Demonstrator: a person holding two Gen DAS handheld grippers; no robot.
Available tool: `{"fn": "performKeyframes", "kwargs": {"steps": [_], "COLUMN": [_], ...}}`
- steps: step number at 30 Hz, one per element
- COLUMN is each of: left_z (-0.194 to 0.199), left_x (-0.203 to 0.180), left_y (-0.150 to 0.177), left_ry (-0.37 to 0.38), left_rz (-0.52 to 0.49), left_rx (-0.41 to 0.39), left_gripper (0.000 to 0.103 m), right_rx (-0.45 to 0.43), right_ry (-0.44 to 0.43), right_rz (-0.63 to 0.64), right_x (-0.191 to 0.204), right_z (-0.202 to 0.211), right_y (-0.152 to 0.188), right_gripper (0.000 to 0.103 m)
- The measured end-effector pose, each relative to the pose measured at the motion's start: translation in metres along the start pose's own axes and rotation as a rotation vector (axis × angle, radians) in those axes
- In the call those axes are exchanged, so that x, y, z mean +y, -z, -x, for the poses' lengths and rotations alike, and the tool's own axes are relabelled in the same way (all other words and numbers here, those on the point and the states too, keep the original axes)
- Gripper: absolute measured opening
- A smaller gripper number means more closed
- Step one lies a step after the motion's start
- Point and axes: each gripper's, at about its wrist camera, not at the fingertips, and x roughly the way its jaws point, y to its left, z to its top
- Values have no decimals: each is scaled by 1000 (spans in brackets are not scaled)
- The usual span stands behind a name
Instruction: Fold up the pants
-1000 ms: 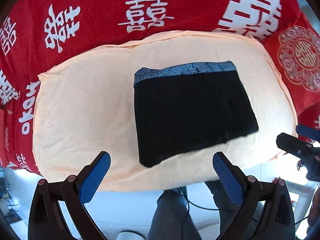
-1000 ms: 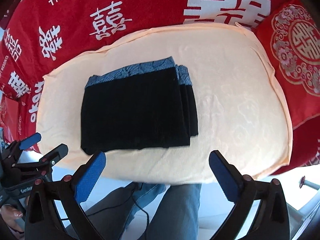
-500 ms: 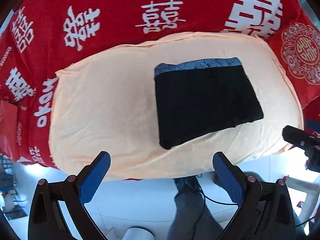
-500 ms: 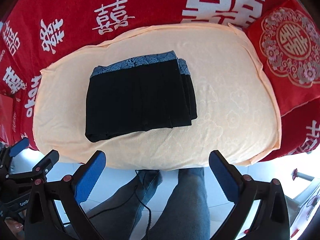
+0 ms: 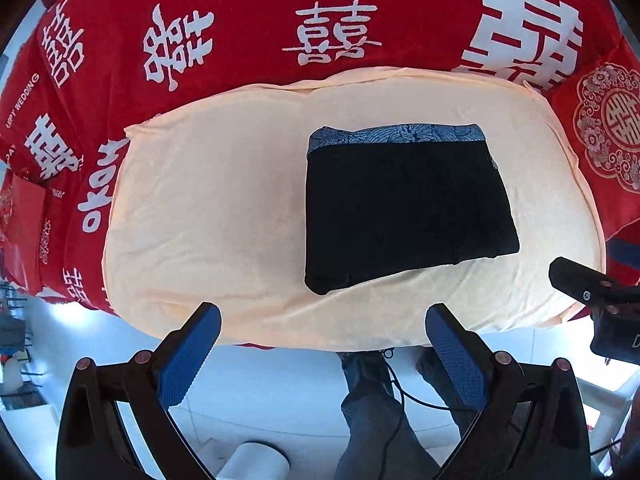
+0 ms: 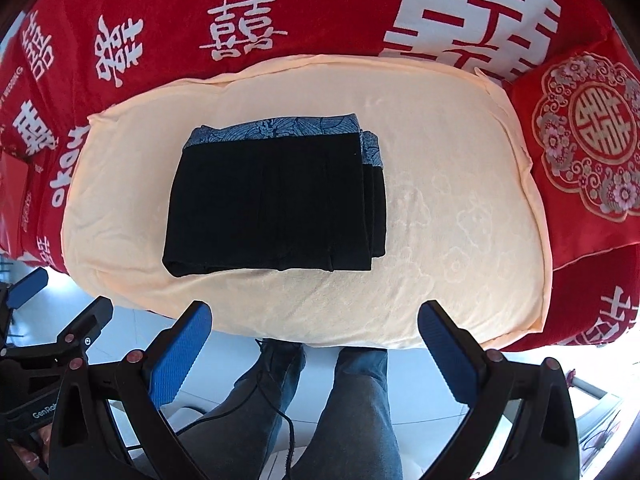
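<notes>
The pants (image 6: 276,200) lie folded into a compact black rectangle, blue patterned waistband at the far edge, on the peach cloth (image 6: 448,216) covering the surface. Left claw (image 5: 320,354) and right claw (image 6: 314,350) are both released, empty, held clear off the near edge. Risk: stacked layers at the right side sit slightly staggered; any further contact could shift them and spoil the fold.
</notes>
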Motion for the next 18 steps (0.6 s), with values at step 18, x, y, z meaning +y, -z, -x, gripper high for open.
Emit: {"fn": "performKeyframes", "kwargs": {"steps": [18], "left_z": [-1], "left_x": [2], "left_y": [-3], "left_ry": [1], "left_rz": [-33], "left_rx": [-5], "left_gripper": [103], "right_rx": [2], "right_ry": [11], "right_rz": [17], "right_x": [8], "right_z": [-2], "right_y": [-6], "right_gripper": [103]}}
